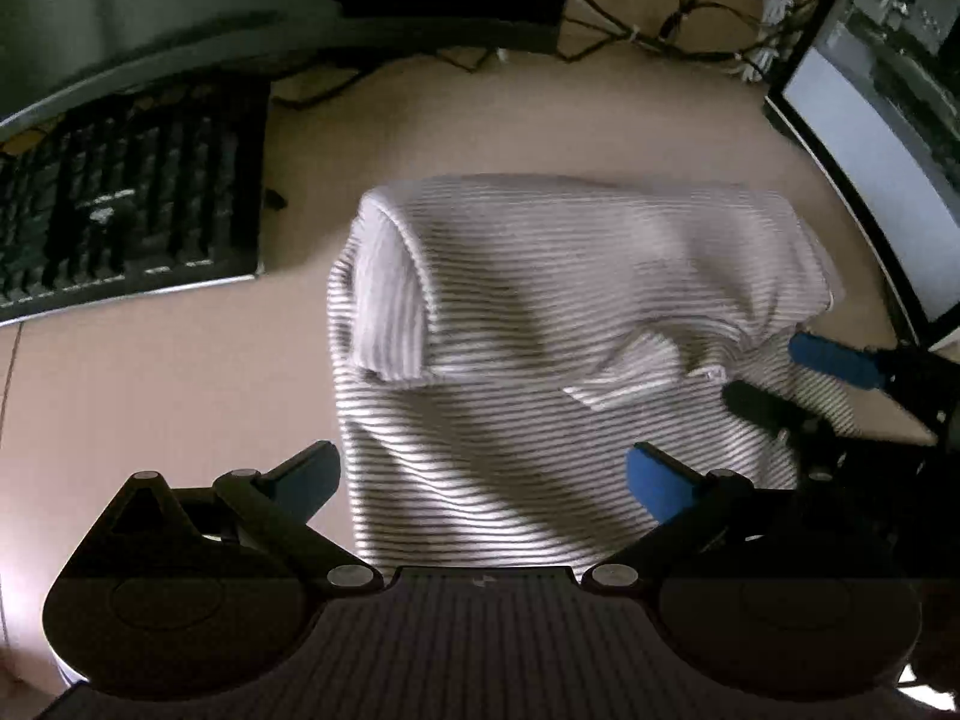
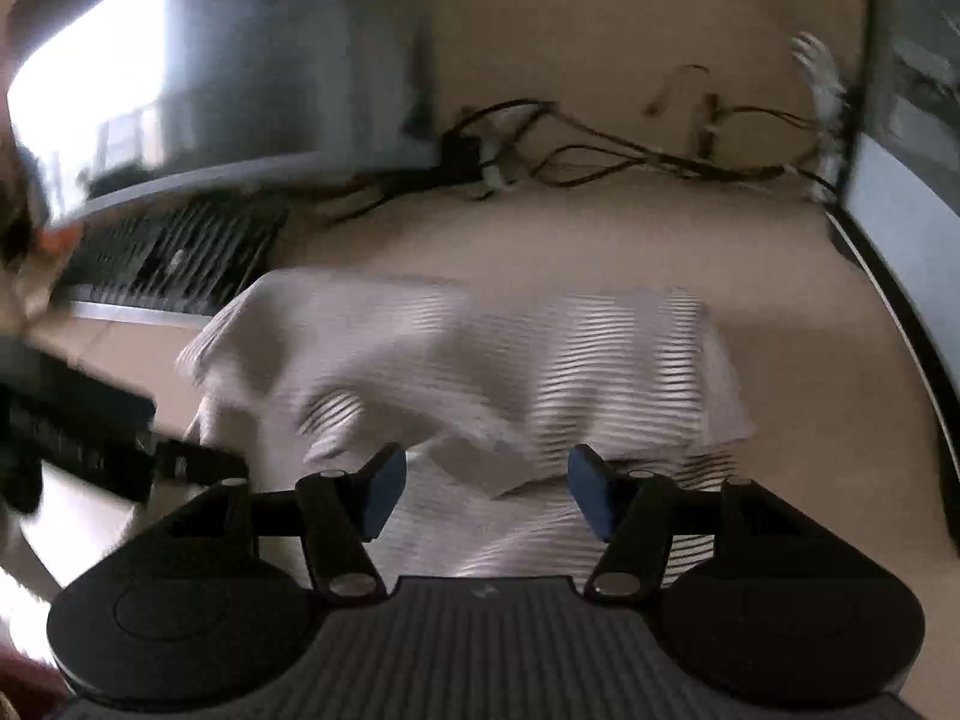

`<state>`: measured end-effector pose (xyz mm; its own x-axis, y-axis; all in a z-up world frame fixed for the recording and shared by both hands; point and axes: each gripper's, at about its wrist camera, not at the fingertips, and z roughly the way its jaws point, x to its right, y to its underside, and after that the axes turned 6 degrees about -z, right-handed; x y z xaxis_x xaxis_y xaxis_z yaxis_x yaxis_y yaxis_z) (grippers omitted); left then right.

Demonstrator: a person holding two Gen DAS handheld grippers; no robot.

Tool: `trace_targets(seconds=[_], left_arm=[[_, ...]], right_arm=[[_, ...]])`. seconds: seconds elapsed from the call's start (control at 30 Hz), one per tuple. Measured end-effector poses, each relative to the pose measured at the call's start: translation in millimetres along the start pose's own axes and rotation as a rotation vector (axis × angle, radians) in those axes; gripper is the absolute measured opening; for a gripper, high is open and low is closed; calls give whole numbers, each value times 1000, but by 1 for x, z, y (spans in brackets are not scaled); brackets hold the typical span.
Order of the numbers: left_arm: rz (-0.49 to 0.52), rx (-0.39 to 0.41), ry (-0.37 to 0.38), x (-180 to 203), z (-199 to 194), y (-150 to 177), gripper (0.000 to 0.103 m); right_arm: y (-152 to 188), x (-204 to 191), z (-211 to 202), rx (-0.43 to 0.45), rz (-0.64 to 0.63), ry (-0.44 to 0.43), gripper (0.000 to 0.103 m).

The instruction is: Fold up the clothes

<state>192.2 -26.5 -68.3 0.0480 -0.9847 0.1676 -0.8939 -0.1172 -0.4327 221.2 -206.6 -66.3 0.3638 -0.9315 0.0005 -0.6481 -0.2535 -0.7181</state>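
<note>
A grey-and-white striped garment [image 1: 540, 312] lies folded on the beige table [image 1: 150, 408], its far part doubled over the near part. My left gripper [image 1: 483, 480] hangs open over the garment's near end, its blue-padded fingers [image 1: 660, 480] spread wide with nothing gripped. My right gripper [image 1: 792, 378] is at the garment's right edge. In the blurred right wrist view the right gripper [image 2: 486, 492] stands open about half wide above the garment [image 2: 480, 348]. A folded corner lies below the gap, and the pads do not press on it. The left gripper [image 2: 120, 444] shows at the left there.
A black keyboard [image 1: 120, 204] lies at the far left, below a dark monitor [image 1: 150, 18]. Another monitor [image 1: 870, 150] stands along the right side. Tangled cables [image 1: 690, 18] run along the back of the table. Bare tabletop surrounds the garment.
</note>
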Motion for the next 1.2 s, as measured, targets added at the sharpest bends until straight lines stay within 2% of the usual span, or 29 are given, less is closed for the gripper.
trace_targets(seconds=[0.07, 0.17, 0.23, 0.3, 0.33, 0.4, 0.47, 0.53, 0.57, 0.63, 0.73, 0.97, 1.03, 1.2], left_arm=[[-8, 26, -22, -7, -6, -1, 103], [-14, 42, -23, -11, -7, -2, 103], [-11, 33, -30, -13, -8, -1, 103], [-3, 31, -18, -14, -12, -3, 103], [0, 39, -14, -14, -14, -5, 103], [-2, 59, -22, -14, -18, -10, 103], [2, 80, -23, -12, -21, -14, 103], [26, 102, -25, -10, -22, -20, 103], [39, 114, -29, -8, -22, -22, 103], [69, 146, -33, -4, -25, -26, 103], [153, 208, -21, 6, -23, -28, 103], [194, 192, -49, 20, -4, -41, 103], [201, 190, -25, 20, -8, -42, 103], [293, 254, 1, 21, 0, -45, 103]], right_arm=[[-4, -13, 3, 16, -84, 3, 82], [-11, -27, 22, 1, -180, -1, 85], [-8, -40, 32, -4, -241, 34, 85], [-9, -53, 39, 8, -314, 89, 82], [-12, -56, 42, 16, -342, 107, 76], [-22, -54, 42, 25, -353, 101, 61], [-31, -49, 43, 25, -338, 78, 34], [-38, -41, 37, 52, -321, 75, 21], [-40, -34, 28, 75, -317, 83, 18], [-52, -24, 19, 104, -283, 96, 17], [-71, -11, 14, 127, -224, 57, 17], [-79, 13, 7, 135, -94, -8, 17], [-83, 18, 7, 130, -67, -32, 17], [-94, 31, 6, 146, 3, -70, 17]])
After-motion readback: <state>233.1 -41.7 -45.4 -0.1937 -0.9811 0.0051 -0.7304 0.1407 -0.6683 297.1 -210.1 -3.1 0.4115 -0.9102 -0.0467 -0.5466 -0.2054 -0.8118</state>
